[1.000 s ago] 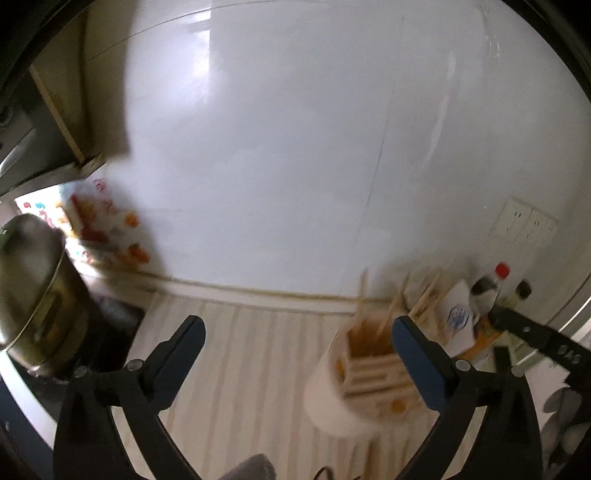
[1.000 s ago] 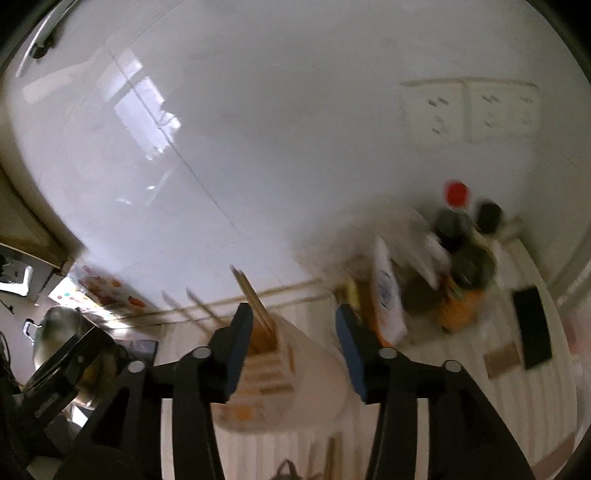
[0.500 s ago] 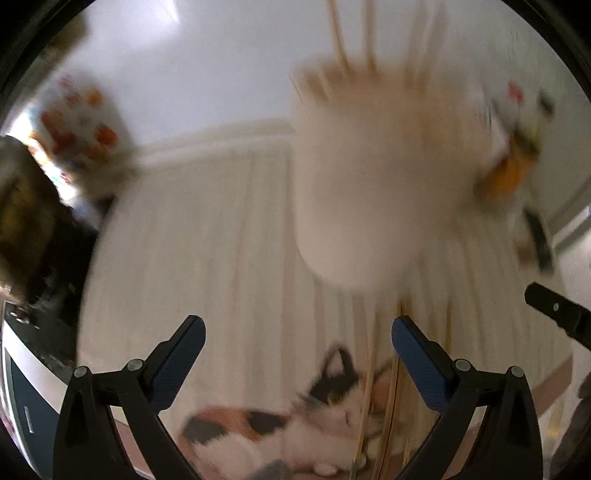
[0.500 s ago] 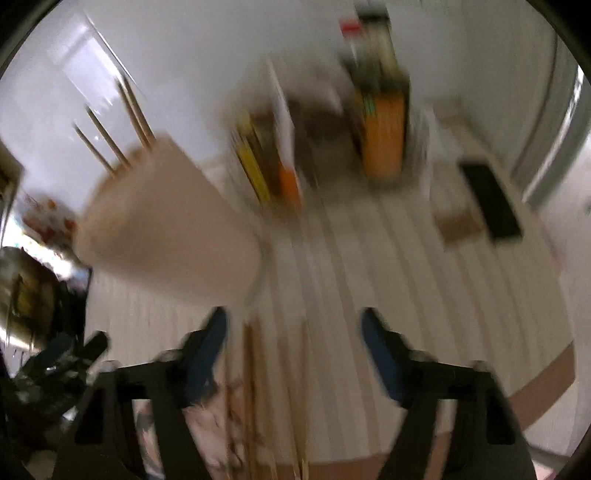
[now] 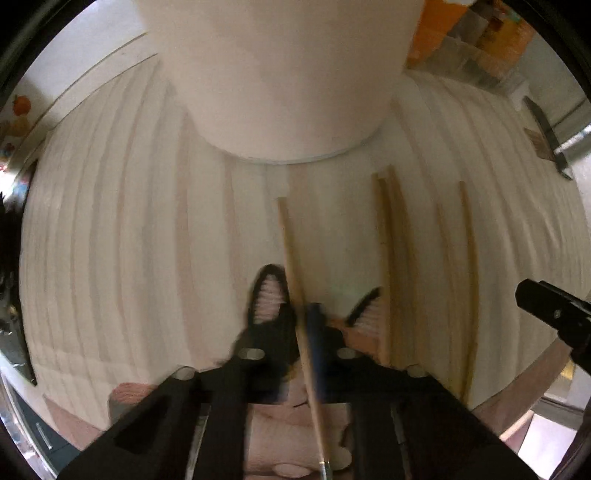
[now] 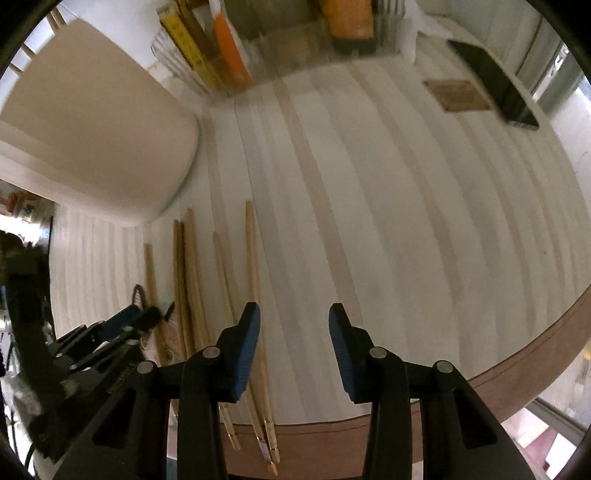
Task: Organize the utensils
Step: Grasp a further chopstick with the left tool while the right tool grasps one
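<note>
Several wooden chopsticks (image 6: 192, 280) lie side by side on the striped mat, in front of a white utensil holder (image 5: 280, 74) that also shows in the right wrist view (image 6: 96, 140). My left gripper (image 5: 301, 314) is shut on one chopstick (image 5: 291, 258) that lies nearest the holder; its jaws are pressed to the stick. It shows at the left of the right wrist view (image 6: 140, 317). Other chopsticks (image 5: 391, 258) lie to its right. My right gripper (image 6: 293, 332) is open and empty, just right of the chopsticks, above the mat.
A cat picture (image 5: 266, 299) is printed on the mat under the chopsticks. Behind stand a clear box with packets and an orange bottle (image 6: 347, 18). A black phone (image 6: 495, 85) and a brown coaster (image 6: 458, 96) lie at the far right. The table edge (image 6: 517, 362) is close.
Both grippers have dropped from facing the wall to just above the mat. My left gripper has shut on a chopstick. My right gripper's jaws have narrowed.
</note>
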